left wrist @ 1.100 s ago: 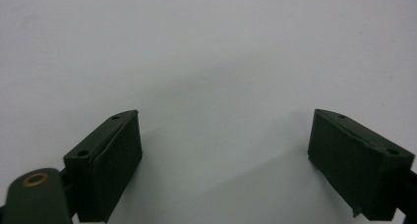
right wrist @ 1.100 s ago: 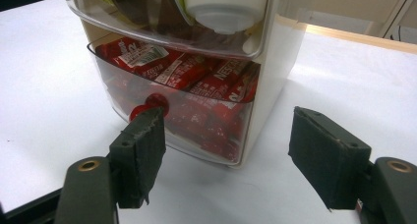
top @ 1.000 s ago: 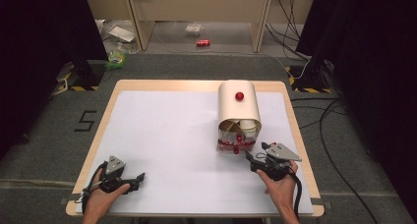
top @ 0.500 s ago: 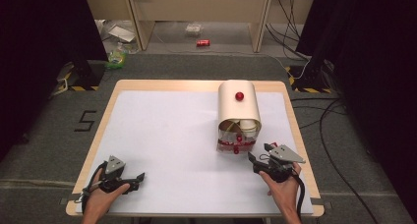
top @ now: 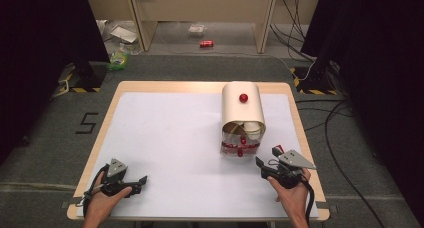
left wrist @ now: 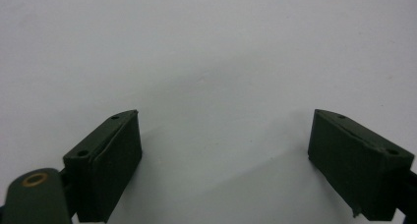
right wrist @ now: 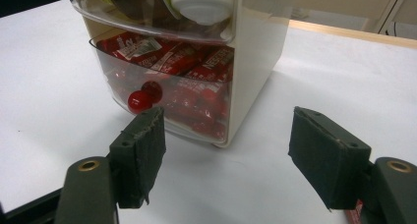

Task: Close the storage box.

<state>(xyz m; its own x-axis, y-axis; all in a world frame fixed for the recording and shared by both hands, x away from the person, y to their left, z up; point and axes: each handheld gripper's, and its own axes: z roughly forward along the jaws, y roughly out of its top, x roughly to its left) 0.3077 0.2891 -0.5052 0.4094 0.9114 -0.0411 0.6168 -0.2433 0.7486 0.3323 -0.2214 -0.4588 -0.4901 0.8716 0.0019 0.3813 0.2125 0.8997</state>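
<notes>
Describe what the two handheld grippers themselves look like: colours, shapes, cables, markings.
Both are black. The left gripper and right gripper each carry a grey three-cornered plate on top and trail a black cable. Each has two blocky dark jaws with flat pads, small screw holes along the edges and a brass-coloured ring at the hinge. No sleeves show at the forearms.

1. The left gripper (top: 137, 180) rests low at the table's near left corner, held in the left hand (top: 107, 198), jaws wide apart with nothing between them.
2. The right gripper (top: 266, 157) sits in the right hand (top: 290, 190), jaws spread and empty, pointing up-left.
</notes>
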